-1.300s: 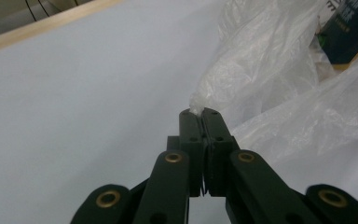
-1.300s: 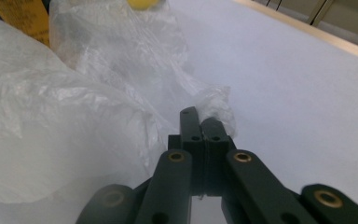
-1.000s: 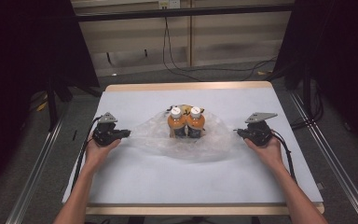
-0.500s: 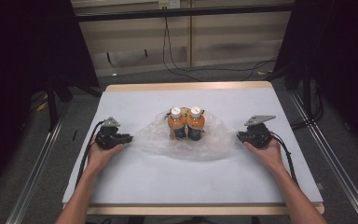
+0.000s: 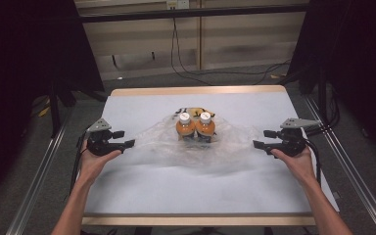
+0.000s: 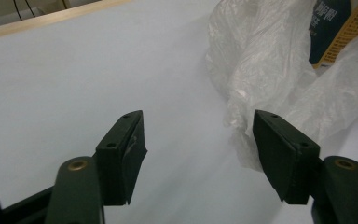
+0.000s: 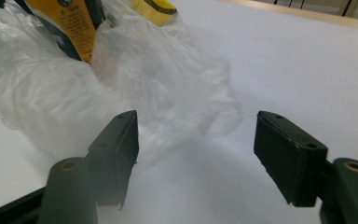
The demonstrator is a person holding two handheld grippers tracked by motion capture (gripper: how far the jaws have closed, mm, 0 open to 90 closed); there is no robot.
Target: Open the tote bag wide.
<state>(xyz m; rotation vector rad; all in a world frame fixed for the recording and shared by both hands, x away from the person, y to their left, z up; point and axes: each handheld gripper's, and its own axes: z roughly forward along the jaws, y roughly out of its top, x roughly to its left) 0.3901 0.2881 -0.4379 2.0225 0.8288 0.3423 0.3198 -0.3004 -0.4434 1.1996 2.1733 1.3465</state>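
Now the left gripper [image 5: 127,138] is being held with its jaws apart, and nothing is being gripped between them. Its jaws have just been opening. In the left gripper view, the edge of the plastic bag [image 6: 279,79] is lying just beside the right jaw. The right gripper [image 5: 260,138] is also being held with its jaws apart and bare, and they have just been opening too. The bag [image 5: 225,147] is spread flat in the middle of the white surface [image 5: 186,191], between both grippers. Two orange bottles [image 5: 196,126] with white caps are standing upright on it, side by side.
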